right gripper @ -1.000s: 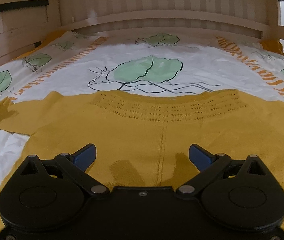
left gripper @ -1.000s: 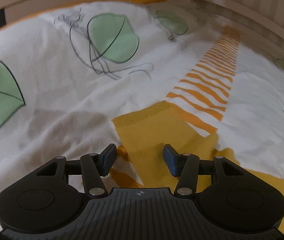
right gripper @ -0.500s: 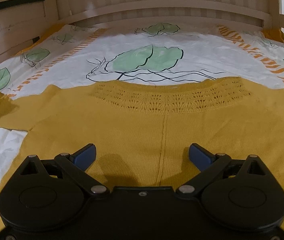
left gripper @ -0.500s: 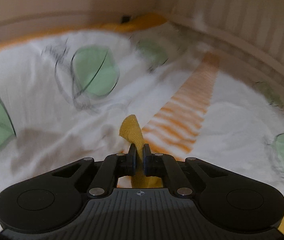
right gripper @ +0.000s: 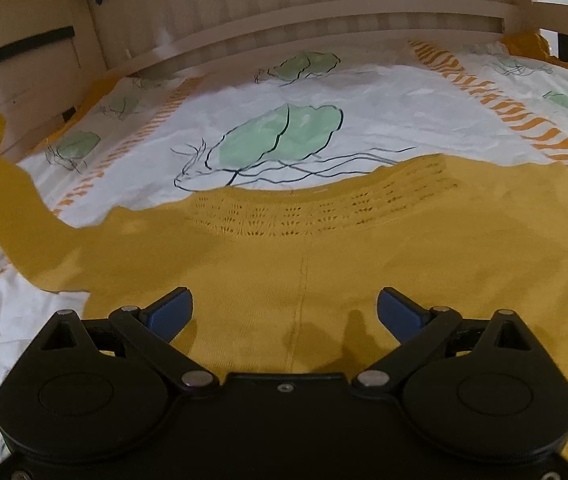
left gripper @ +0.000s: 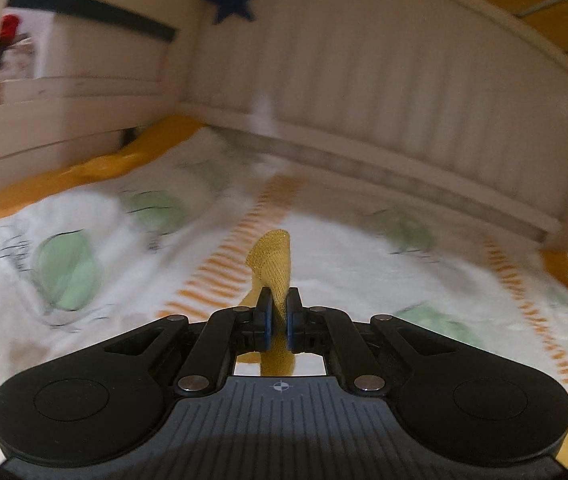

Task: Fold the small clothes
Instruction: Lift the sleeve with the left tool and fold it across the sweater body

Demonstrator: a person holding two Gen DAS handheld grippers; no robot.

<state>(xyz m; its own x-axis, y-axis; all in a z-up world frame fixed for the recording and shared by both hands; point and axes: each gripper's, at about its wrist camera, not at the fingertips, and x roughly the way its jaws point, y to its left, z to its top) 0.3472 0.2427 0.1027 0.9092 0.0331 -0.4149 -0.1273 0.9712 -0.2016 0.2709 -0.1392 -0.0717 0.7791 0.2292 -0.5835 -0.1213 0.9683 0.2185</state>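
Note:
A small mustard-yellow knitted sweater (right gripper: 304, 264) lies spread on the bed, its lace-patterned neckline toward the headboard. My left gripper (left gripper: 278, 312) is shut on the end of the sweater's left sleeve (left gripper: 273, 268) and holds it up off the bed. In the right wrist view that sleeve (right gripper: 7, 208) rises to the far left edge. My right gripper (right gripper: 284, 312) is open and empty, low over the sweater's body near its centre seam.
The bed cover (right gripper: 364, 120) is white with green leaf prints and orange striped bands. A ribbed beige headboard (left gripper: 384, 92) and wooden side rails (right gripper: 23, 72) enclose the bed. A dark blue star (left gripper: 229, 2) hangs on the corner post.
My left gripper closed on the sleeve end and lifted it, tilting up so the headboard comes into view. The sleeve now rises off the bed. My right gripper stayed open, shifting slightly.

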